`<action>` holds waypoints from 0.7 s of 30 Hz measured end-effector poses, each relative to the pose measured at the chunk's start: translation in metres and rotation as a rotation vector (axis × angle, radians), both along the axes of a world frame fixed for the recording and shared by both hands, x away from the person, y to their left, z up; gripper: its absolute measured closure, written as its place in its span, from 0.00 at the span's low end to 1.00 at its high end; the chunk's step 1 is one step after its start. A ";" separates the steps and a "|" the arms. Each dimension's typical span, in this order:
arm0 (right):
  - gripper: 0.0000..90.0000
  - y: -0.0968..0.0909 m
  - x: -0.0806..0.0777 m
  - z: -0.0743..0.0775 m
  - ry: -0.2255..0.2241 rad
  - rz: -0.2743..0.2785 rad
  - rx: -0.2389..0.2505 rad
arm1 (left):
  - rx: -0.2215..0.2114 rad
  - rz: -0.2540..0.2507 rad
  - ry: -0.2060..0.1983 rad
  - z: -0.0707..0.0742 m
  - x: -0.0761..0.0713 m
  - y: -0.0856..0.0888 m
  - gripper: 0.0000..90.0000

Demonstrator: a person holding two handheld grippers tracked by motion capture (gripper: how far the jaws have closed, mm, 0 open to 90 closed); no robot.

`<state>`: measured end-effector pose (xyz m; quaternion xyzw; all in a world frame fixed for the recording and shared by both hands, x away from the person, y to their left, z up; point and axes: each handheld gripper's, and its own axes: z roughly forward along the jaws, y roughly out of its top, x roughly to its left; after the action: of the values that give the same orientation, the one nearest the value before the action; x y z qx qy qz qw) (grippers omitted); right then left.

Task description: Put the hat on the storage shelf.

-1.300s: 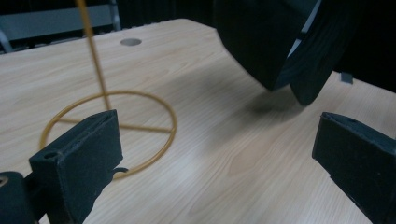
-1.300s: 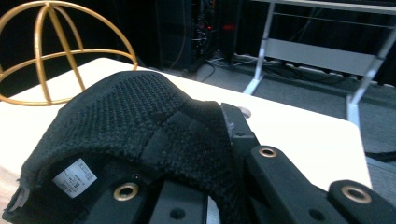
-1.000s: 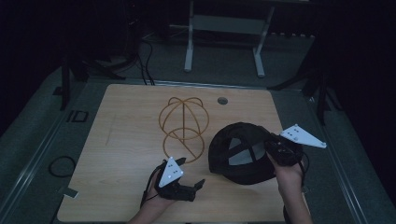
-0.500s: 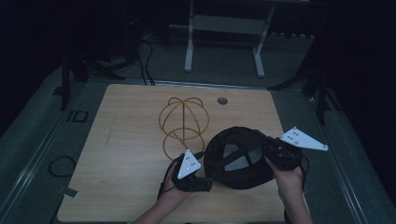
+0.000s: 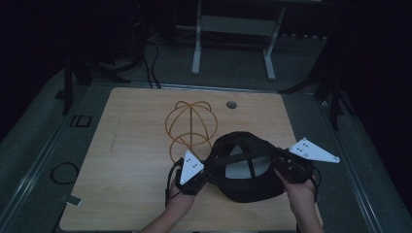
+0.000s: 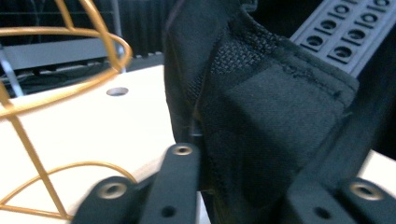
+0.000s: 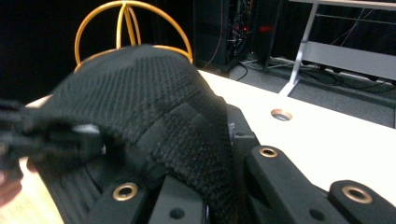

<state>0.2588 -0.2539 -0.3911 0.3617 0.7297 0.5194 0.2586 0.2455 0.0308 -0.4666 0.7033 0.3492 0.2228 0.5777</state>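
A black cap point(image 5: 245, 170) is held upside down, low over the near right part of the wooden table point(image 5: 126, 145). My left gripper point(image 5: 206, 172) has just been closing and now stands shut on the cap's left rim; its view shows the black fabric point(image 6: 261, 107) pinched between the jaws point(image 6: 243, 186). My right gripper point(image 5: 282, 165) is shut on the cap's right rim, and the knit cloth point(image 7: 149, 107) drapes over its jaws point(image 7: 219, 186). A gold wire hat stand point(image 5: 189, 128) stands just behind the cap.
A round cable hole point(image 5: 231, 104) lies in the table behind the stand. The gold stand rises close by in the left gripper view point(image 6: 56, 93) and behind the cap in the right gripper view point(image 7: 126, 18). A metal frame point(image 5: 233, 29) stands on the floor beyond the table.
My left gripper has moved right and up from the near table to the cap's left rim and shut on it. The right gripper has kept its hold on the cap.
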 end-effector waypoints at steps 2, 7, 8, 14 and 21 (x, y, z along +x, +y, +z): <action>0.97 0.001 -0.002 -0.004 0.006 0.004 0.009 | 0.013 0.006 -0.015 0.004 0.000 0.000 0.98; 0.96 -0.003 -0.011 -0.017 0.016 -0.011 0.019 | 0.041 0.013 -0.045 0.017 0.003 -0.004 0.98; 0.96 -0.003 -0.011 -0.017 0.016 -0.011 0.019 | 0.041 0.013 -0.045 0.017 0.003 -0.004 0.98; 0.95 -0.016 -0.020 -0.031 0.039 -0.026 0.042 | 0.064 0.009 -0.077 0.032 0.003 -0.012 0.98; 0.96 -0.021 -0.027 -0.044 0.027 -0.038 0.024 | 0.109 0.022 -0.117 0.044 0.005 -0.022 0.98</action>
<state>0.2322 -0.2753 -0.4355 0.3857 0.7200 0.5180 0.2541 0.2503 0.0092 -0.4225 0.7156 0.3098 0.2885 0.5556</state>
